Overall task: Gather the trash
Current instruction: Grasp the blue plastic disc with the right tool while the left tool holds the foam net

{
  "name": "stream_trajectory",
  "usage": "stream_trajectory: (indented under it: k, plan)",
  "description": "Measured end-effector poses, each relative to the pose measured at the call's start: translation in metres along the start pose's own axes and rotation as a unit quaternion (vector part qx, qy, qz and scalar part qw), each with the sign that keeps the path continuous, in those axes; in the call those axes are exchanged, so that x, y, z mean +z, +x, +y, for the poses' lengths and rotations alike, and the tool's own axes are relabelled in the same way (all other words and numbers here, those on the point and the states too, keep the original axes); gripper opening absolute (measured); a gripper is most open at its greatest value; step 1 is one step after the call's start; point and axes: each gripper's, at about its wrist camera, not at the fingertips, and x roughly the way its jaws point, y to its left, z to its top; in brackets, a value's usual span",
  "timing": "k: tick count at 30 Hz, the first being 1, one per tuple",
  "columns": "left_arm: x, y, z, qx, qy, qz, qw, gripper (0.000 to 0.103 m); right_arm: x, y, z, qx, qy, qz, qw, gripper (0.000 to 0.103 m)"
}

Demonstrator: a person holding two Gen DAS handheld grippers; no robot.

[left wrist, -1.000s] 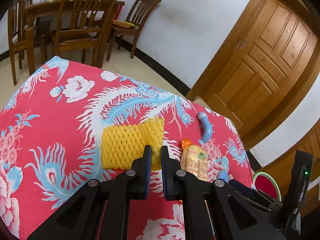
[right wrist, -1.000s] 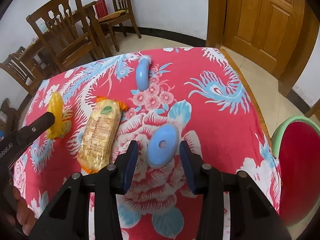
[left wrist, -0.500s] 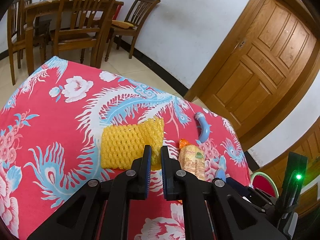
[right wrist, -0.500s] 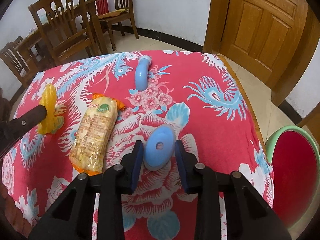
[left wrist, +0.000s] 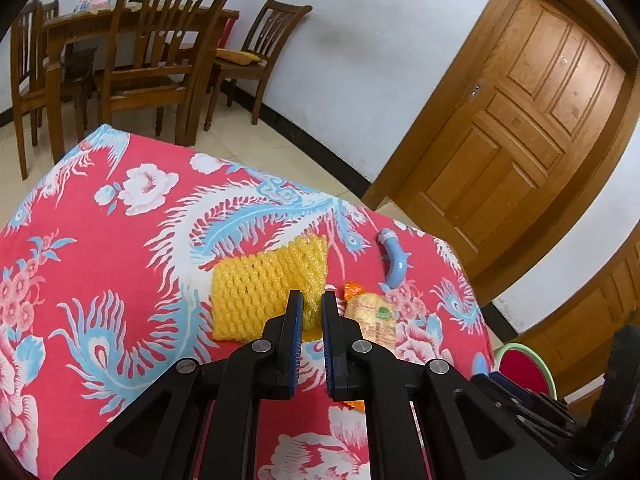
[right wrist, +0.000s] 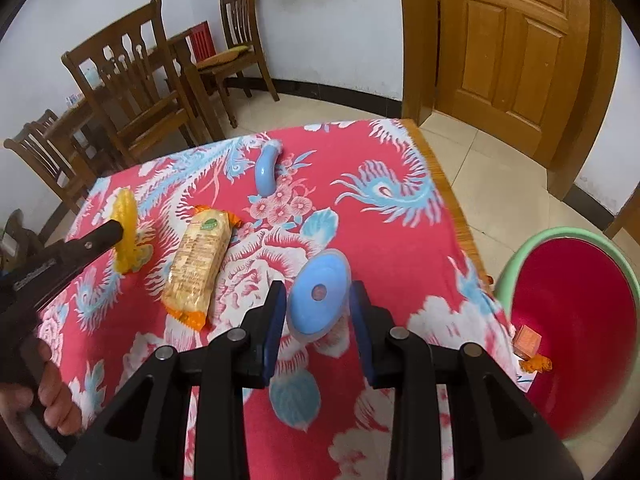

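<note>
My right gripper (right wrist: 318, 302) is shut on a blue oval disc (right wrist: 318, 294) and holds it tilted above the red flowered tablecloth (right wrist: 400, 240). My left gripper (left wrist: 308, 310) is shut on the near corner of a yellow foam net (left wrist: 260, 284), which also shows in the right wrist view (right wrist: 126, 232) lifted on edge. An orange-ended cracker packet (right wrist: 200, 264) lies between the two grippers and also shows in the left wrist view (left wrist: 374, 316). A curved blue tube (right wrist: 267, 172) lies farther back on the cloth (left wrist: 394, 264).
A red bin with a green rim (right wrist: 580, 320) stands on the floor off the table's right edge, with small orange scraps (right wrist: 528, 340) inside. Wooden chairs (right wrist: 136, 92) and a dining table stand behind. A wooden door (right wrist: 508, 40) is at the back right.
My right gripper closed on the blue disc and lifted it off the cloth, tilting it. My left gripper stayed shut on the foam net and raised it slightly.
</note>
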Motion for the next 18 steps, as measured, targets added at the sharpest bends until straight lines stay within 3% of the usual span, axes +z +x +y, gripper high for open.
stream_trajectory:
  k: [18]
  plan:
    - [-0.006, -0.035, -0.049, -0.023, 0.049, -0.008, 0.9985, 0.009, -0.023, -0.071, -0.050, 0.015, 0.047, -0.047, 0.998, 0.035]
